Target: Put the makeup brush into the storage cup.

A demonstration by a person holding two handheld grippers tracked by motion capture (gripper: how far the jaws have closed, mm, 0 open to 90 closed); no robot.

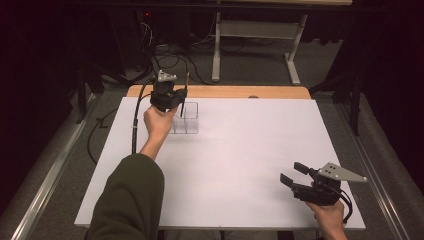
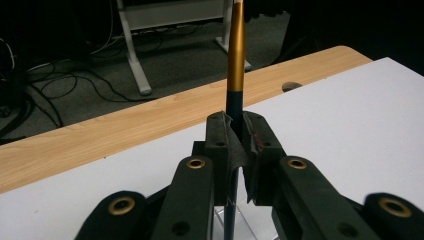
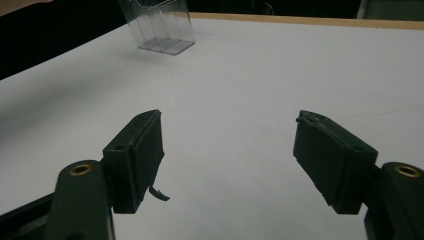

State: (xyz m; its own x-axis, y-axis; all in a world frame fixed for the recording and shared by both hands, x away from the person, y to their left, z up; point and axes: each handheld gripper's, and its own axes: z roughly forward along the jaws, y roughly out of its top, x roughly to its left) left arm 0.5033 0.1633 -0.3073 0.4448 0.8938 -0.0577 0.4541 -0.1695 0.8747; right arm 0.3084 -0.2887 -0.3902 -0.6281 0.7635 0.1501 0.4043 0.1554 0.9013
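My left gripper (image 1: 175,96) is held above a clear plastic holder (image 1: 188,119) at the back left of the white board. Its jaws are shut on a thin pen (image 2: 235,60) with an orange upper part and a dark lower shaft, which stands upright between them. In the left gripper view the pads (image 2: 225,142) pinch the dark shaft, and the top of the clear holder (image 2: 232,220) shows just beneath. My right gripper (image 1: 293,174) rests low near the front right corner of the board, jaws wide open with nothing between them (image 3: 230,150).
The white board (image 1: 240,165) lies on a wooden table whose edge (image 1: 225,91) shows at the back. Cables and a white desk frame (image 1: 255,45) stand on the floor beyond. The clear holder (image 3: 160,25) stands far from the right gripper.
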